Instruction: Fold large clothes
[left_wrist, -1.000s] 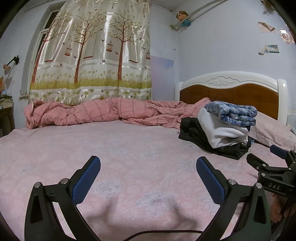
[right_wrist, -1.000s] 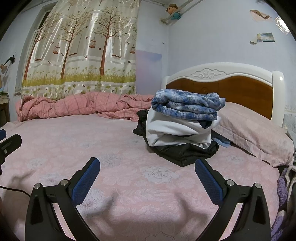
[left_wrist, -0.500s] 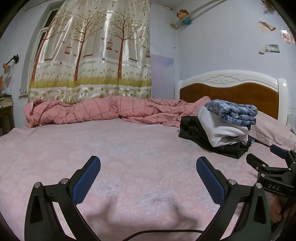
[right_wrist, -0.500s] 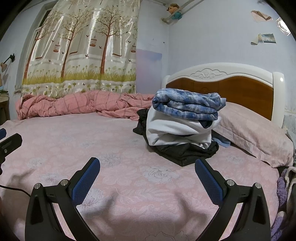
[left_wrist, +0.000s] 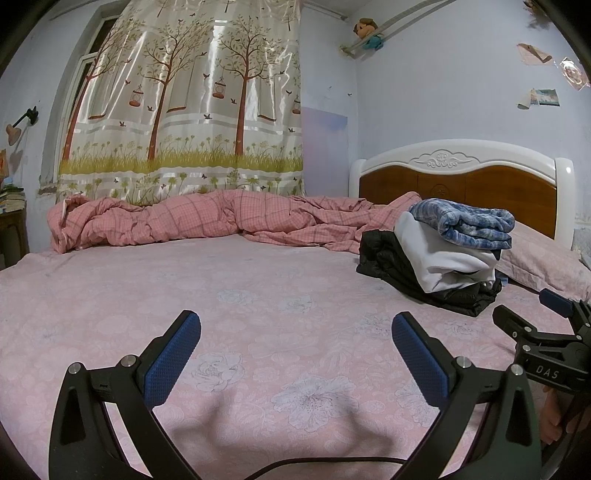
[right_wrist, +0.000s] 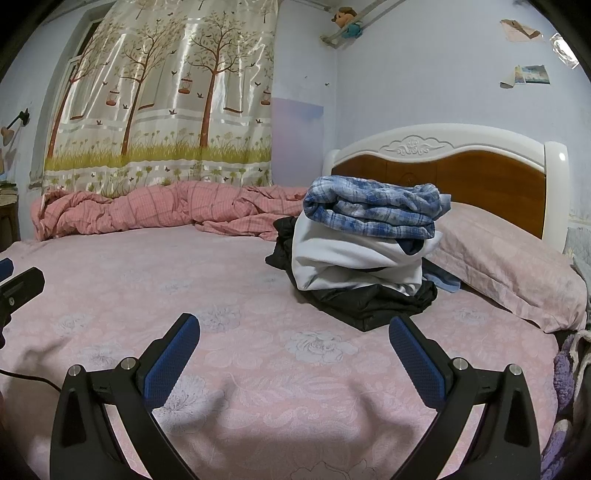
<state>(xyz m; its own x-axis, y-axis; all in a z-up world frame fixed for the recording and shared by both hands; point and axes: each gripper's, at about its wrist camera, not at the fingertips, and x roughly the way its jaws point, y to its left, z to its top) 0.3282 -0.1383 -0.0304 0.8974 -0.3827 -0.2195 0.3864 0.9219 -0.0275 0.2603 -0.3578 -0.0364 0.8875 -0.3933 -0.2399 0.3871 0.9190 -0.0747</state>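
Observation:
A stack of folded clothes sits on the pink floral bed sheet (left_wrist: 258, 295) near the headboard: a blue plaid garment (right_wrist: 373, 212) on top, a white garment (right_wrist: 351, 262) under it, a black garment (right_wrist: 373, 302) at the bottom. The same stack shows in the left wrist view, with the plaid garment (left_wrist: 465, 221) at the right. My left gripper (left_wrist: 295, 343) hovers open over bare sheet, nothing between its blue pads. My right gripper (right_wrist: 293, 347) is open too, just short of the black garment, holding nothing. The right gripper (left_wrist: 535, 314) also appears at the left view's right edge.
A rumpled pink checked quilt (left_wrist: 192, 221) lies along the far side of the bed. A pink pillow (right_wrist: 506, 262) rests against the white and wood headboard (right_wrist: 461, 173). A tree-print curtain (left_wrist: 192, 110) hangs behind. A purple fuzzy item (right_wrist: 565, 406) lies at the bed's right edge.
Both views have shifted only slightly; the clothes stack sits a touch higher in the frames. Both grippers stay open and empty.

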